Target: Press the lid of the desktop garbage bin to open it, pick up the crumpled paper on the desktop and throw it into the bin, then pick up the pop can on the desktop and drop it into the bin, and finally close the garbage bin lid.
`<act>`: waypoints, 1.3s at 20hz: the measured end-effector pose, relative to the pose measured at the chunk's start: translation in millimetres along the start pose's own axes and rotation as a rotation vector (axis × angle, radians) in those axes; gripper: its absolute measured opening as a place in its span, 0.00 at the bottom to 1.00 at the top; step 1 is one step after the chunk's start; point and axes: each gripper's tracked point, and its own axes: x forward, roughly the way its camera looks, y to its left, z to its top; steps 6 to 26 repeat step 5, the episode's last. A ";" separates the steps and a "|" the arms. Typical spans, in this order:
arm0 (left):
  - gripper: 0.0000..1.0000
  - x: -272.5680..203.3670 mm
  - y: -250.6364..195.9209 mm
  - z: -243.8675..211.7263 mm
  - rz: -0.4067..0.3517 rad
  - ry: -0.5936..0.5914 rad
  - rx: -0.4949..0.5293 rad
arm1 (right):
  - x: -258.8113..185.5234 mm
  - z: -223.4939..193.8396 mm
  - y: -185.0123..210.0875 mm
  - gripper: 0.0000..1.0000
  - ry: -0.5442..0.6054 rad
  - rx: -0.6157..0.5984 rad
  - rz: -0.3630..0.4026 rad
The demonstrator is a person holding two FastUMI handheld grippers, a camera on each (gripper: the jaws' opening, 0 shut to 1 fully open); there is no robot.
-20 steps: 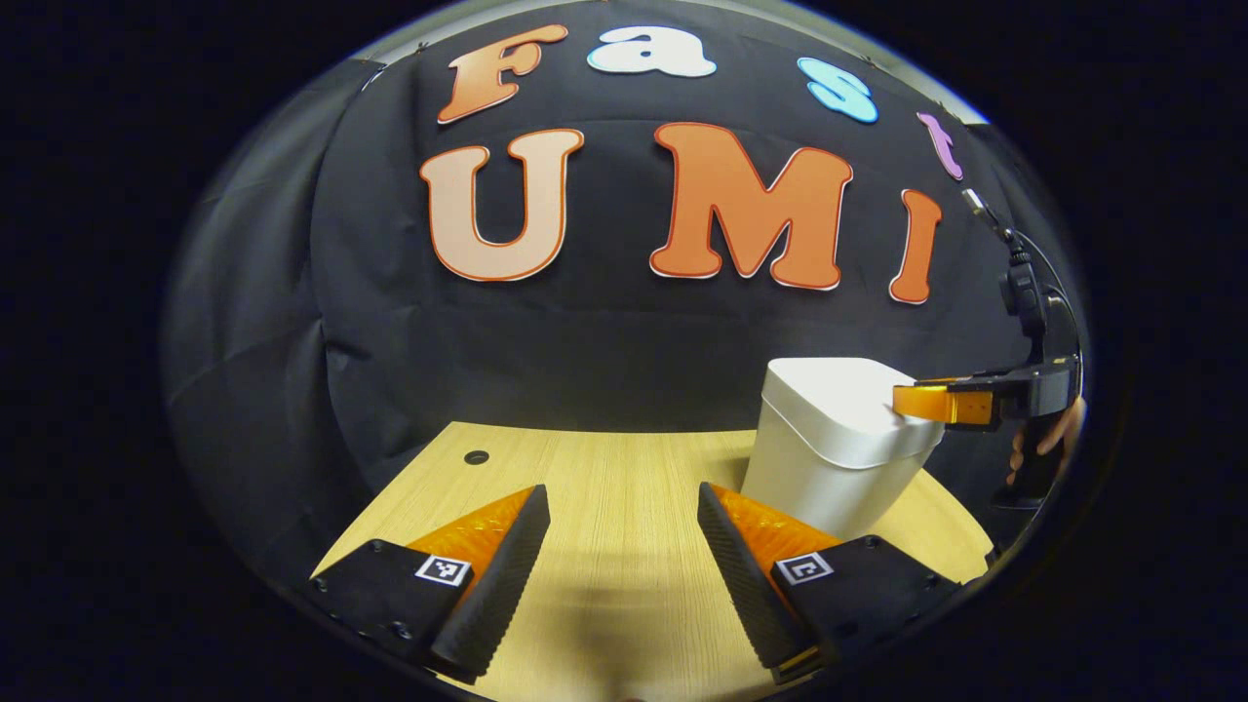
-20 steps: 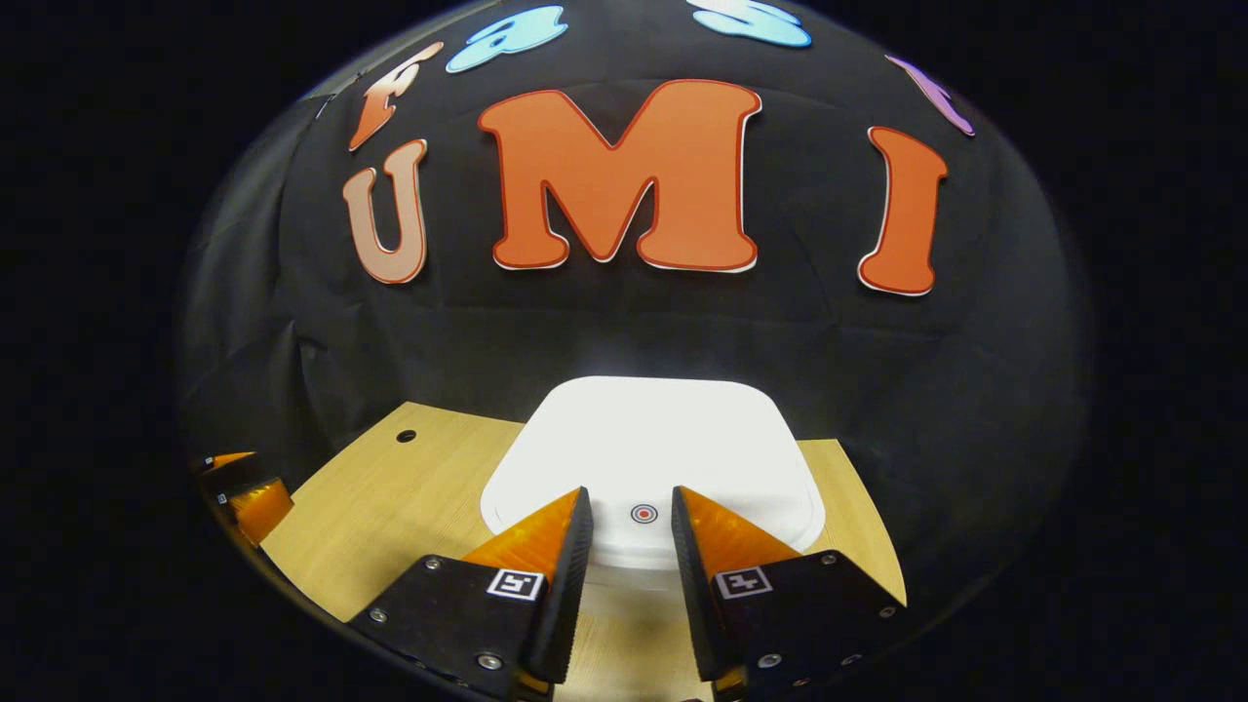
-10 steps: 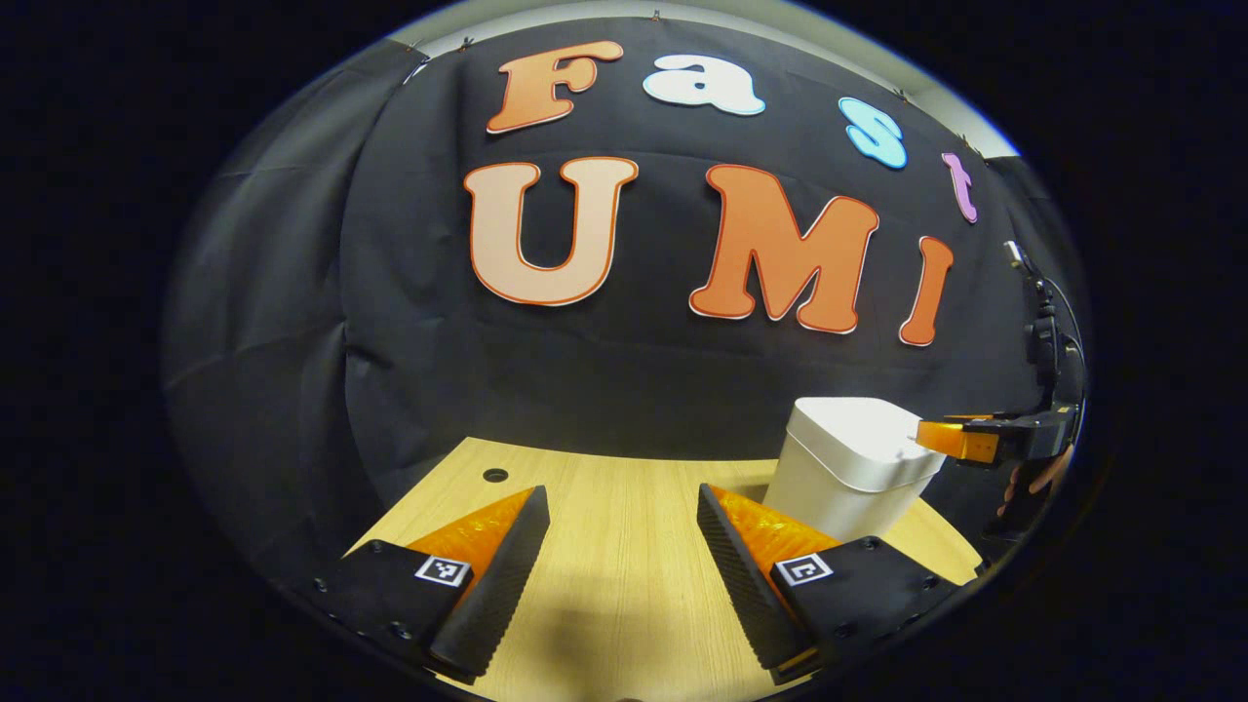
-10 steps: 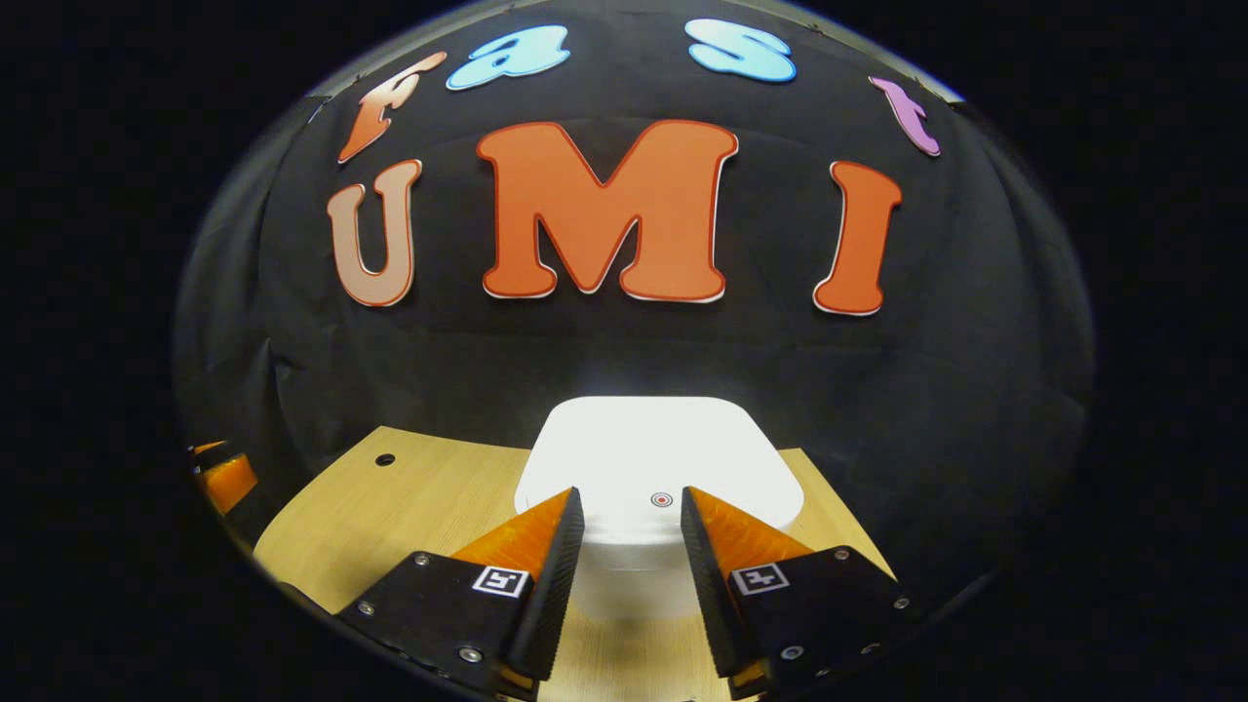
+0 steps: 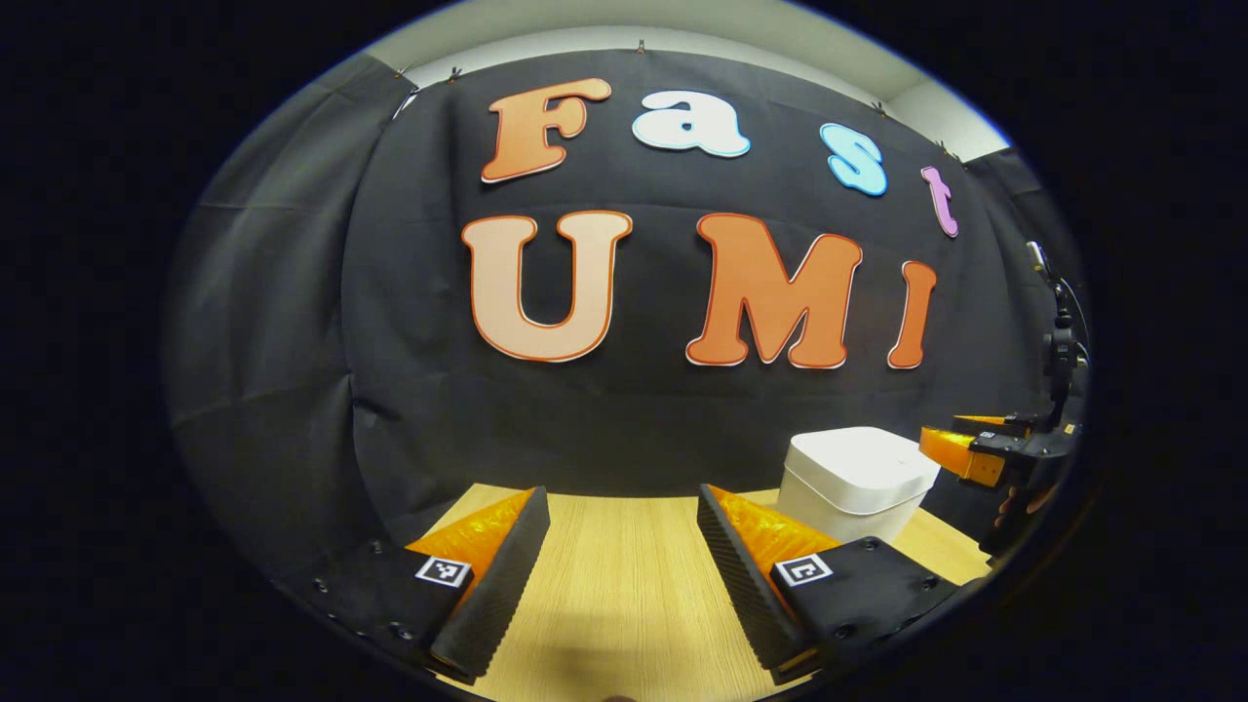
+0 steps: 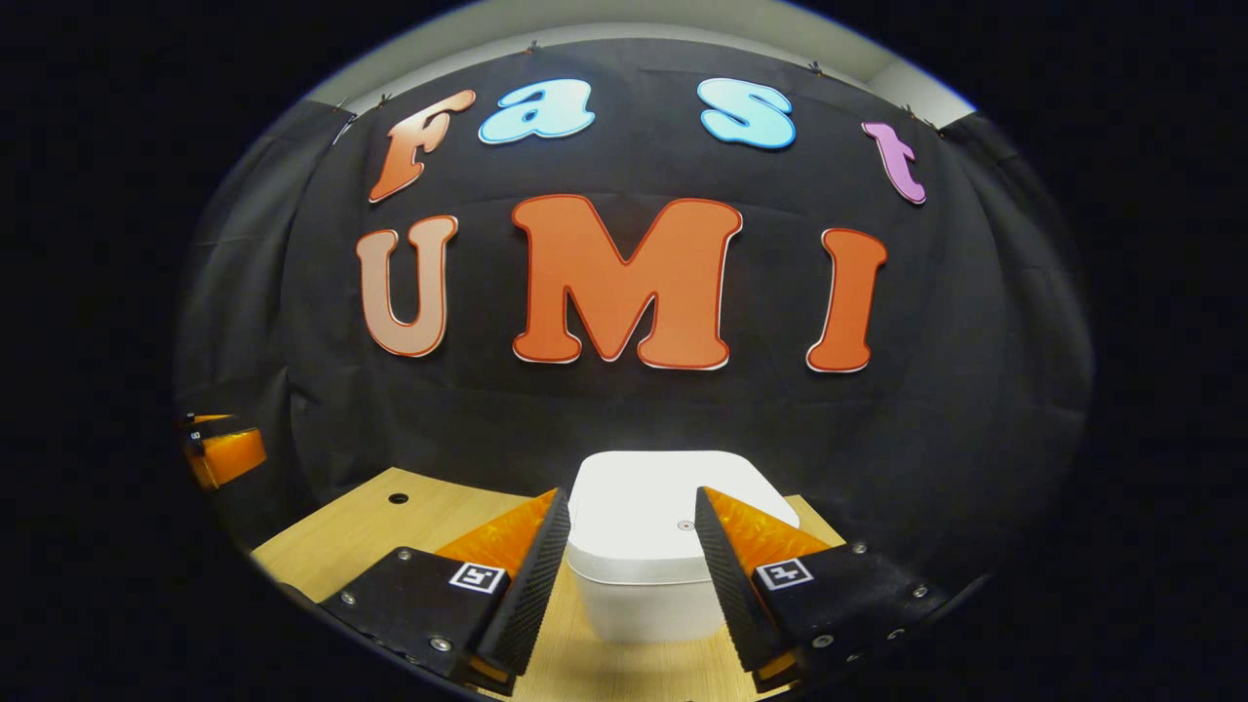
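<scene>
The white desktop bin (image 6: 648, 565) stands on the wooden table with its lid (image 6: 673, 512) down; a small red dot marks the lid's front. My right gripper (image 6: 632, 509) is open, drawn back in front of the bin, holding nothing. In the left gripper view the bin (image 5: 853, 483) sits at the right, and the right gripper (image 5: 960, 450) hovers beside its top edge, apart from it. My left gripper (image 5: 624, 502) is open over bare table, empty.
The wooden table (image 5: 624, 585) runs back to the black cloth wall. A small round hole (image 6: 398, 498) lies in the tabletop at the left. The left gripper's fingers (image 6: 219, 453) show at the far left edge of the right gripper view.
Both grippers pulled back and away from the bin, which looks smaller and farther now. The right gripper left the lid and its fingers opened wider. The lid stays down.
</scene>
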 end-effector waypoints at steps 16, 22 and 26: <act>0.98 -1.9 0.7 32.3 -0.002 -0.078 0.001 | -13.8 3.9 17.5 0.78 -0.021 -0.030 0.037; 0.98 -1.9 0.7 32.3 -0.002 -0.078 0.001 | -13.8 3.9 17.5 0.78 -0.021 -0.030 0.037; 0.98 -1.9 0.7 32.3 -0.002 -0.078 0.001 | -13.8 3.9 17.5 0.78 -0.021 -0.030 0.037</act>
